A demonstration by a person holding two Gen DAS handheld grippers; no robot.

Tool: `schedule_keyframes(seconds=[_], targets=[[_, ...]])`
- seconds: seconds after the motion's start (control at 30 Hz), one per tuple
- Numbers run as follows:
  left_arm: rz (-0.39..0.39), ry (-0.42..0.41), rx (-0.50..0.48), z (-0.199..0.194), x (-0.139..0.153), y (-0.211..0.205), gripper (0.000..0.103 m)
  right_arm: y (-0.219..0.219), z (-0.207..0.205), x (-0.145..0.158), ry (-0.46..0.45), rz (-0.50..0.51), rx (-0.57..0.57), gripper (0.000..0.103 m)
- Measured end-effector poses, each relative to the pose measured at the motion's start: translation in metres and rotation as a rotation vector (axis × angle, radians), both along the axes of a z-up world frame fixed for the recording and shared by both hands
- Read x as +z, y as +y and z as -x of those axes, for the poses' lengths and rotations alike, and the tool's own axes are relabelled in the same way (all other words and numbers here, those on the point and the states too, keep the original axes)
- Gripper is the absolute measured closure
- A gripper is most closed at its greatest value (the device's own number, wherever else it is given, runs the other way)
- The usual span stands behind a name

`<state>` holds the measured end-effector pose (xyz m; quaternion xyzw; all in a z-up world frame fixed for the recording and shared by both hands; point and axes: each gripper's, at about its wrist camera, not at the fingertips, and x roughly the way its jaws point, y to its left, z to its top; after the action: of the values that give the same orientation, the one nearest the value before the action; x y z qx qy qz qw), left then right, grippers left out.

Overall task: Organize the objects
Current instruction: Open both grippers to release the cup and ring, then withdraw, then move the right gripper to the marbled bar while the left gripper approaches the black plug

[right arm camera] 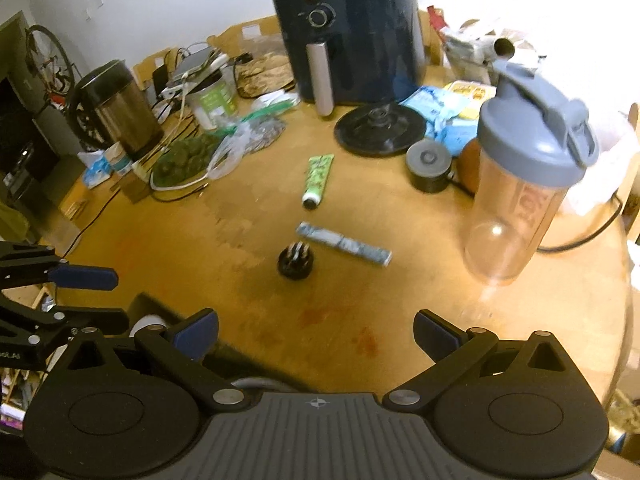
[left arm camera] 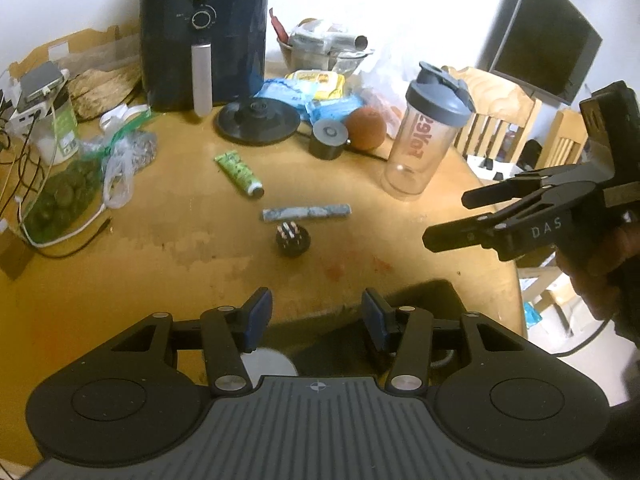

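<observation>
1. Both grippers hang over the near edge of the counter (left arm camera: 168,248) with nothing in them. The left gripper (left arm camera: 316,320) has its blue pads parted, only bare wood and a dark shape below the edge between them. The right gripper (right arm camera: 316,338) stands wider apart and is just as empty.

2. My guess is they are held back like this to survey the clutter before choosing a first thing; no tidying shows yet.

3. The loose small things lie in the middle of the frame, well clear of the grippers: a green tube (left arm camera: 239,170) on its side with its cap toward us, a grey-blue wrapped stick (left arm camera: 306,213) lying flat just below it, and a black plug adapter (left arm camera: 291,240) resting prongs-up near the stick.

4. The shaker bottle (right arm camera: 524,176) stands upright at the right of the frame, lid on, apparently empty.

5. The bulky items are pushed to the back: the black air fryer (left arm camera: 204,36) at upper centre, a round kettle base (left arm camera: 258,124) in front of it, an orange (left arm camera: 366,128) and a small black canister (left arm camera: 329,140) beside the base. That leaves the middle open, so the three small things look easiest to reach.

6. Bagged greens (left arm camera: 60,200) and cables crowd the left edge.
</observation>
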<state>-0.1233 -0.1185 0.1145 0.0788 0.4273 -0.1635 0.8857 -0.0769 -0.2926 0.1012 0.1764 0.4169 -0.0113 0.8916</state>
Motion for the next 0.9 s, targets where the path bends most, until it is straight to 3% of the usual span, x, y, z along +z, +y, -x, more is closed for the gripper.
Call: schedule_keyframes(seconds=[0.43,0.9], targets=[[0.017,-0.039,-0.018,-0.039,0.014,0.01,0.054,-0.014,-0.034,0.016,-0.036,0.078,-0.032,0.0],[0.053,-0.001,-0.005,-0.049,0.008,0.016,0.054,-0.005,-0.054,-0.026,0.026,0.172,0.017,0.003]])
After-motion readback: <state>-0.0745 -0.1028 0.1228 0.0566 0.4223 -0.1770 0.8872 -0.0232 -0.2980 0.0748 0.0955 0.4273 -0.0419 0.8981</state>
